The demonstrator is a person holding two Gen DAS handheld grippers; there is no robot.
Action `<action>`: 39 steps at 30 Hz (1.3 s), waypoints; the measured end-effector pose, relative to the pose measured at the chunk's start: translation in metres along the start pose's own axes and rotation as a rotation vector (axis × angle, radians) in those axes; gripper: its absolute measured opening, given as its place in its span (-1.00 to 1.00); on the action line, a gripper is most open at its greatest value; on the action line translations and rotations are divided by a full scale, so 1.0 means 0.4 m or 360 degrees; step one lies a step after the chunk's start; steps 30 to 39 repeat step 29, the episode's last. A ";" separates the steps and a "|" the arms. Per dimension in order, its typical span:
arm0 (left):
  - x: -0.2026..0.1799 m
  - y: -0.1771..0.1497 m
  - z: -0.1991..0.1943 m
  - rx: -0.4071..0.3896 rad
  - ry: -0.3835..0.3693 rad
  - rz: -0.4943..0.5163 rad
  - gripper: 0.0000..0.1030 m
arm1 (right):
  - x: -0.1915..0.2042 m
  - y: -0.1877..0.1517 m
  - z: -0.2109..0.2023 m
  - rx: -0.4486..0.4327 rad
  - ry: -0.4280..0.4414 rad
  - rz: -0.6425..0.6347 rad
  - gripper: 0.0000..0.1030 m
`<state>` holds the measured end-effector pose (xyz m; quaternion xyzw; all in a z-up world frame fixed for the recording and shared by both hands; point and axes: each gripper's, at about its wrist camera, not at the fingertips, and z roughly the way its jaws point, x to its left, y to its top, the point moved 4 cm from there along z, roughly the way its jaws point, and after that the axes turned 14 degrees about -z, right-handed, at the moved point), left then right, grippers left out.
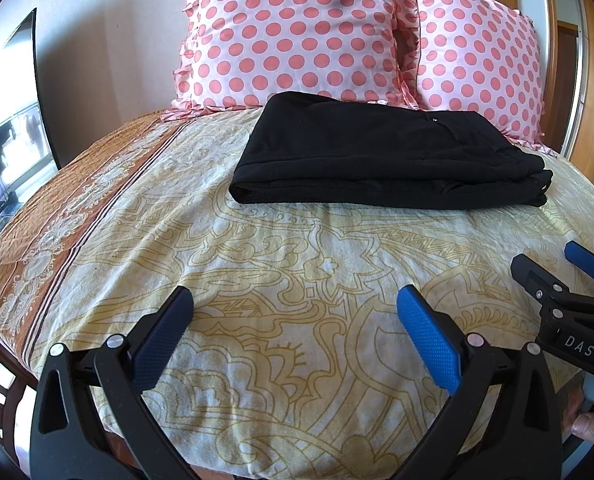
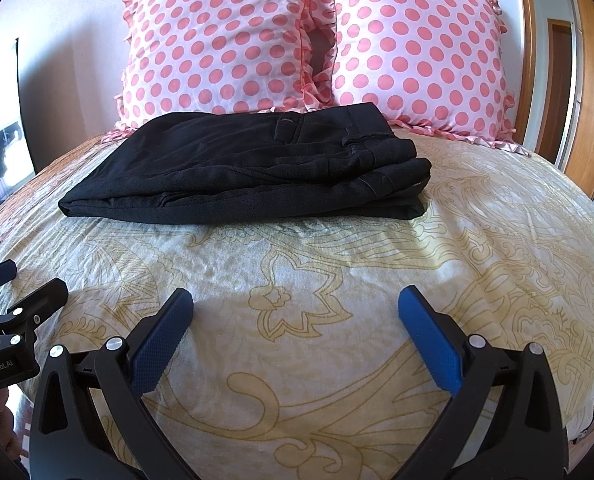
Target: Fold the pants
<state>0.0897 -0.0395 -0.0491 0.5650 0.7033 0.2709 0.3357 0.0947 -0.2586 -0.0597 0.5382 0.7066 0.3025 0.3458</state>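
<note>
"DAS" marks the right tongs (image 1: 553,264); "GenRobot.AI" the left tongs (image 2: 29,280).

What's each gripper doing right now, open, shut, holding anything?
Left gripper: open, holding nothing, apart from the folded black pants.
Right gripper: open, holding nothing, over the bedspread.

You've got matt black cloth pants (image 1: 381,156), a fine weave with stitched seams. Your bedsheet (image 1: 257,264) looks like soft, slightly crumpled cotton, printed, no shine. The pillows (image 2: 225,40) are satiny and glossy with ruffled edges. Your left gripper (image 1: 295,300) has matt black plastic arms, shiny metal rivets and dimpled blue rubbery pads (image 1: 429,336). Wood trim (image 2: 593,80) looks varnished.
</note>
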 end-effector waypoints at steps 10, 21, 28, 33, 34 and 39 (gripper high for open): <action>-0.003 -0.001 0.001 0.0003 0.0002 -0.0001 0.97 | 0.001 0.000 0.001 0.0000 -0.0002 0.0001 0.97; -0.003 -0.002 0.001 0.0002 0.0003 -0.0001 0.97 | 0.001 0.000 0.001 0.0000 -0.0002 0.0001 0.97; -0.004 -0.004 0.001 0.0003 0.0005 -0.0004 0.97 | 0.001 0.000 0.001 0.0000 -0.0002 0.0001 0.97; -0.004 -0.004 0.001 0.0003 0.0005 -0.0004 0.97 | 0.001 0.000 0.001 0.0000 -0.0002 0.0001 0.97; -0.004 -0.004 0.001 0.0003 0.0005 -0.0004 0.97 | 0.001 0.000 0.001 0.0000 -0.0002 0.0001 0.97; -0.004 -0.004 0.001 0.0003 0.0005 -0.0004 0.97 | 0.001 0.000 0.001 0.0000 -0.0002 0.0001 0.97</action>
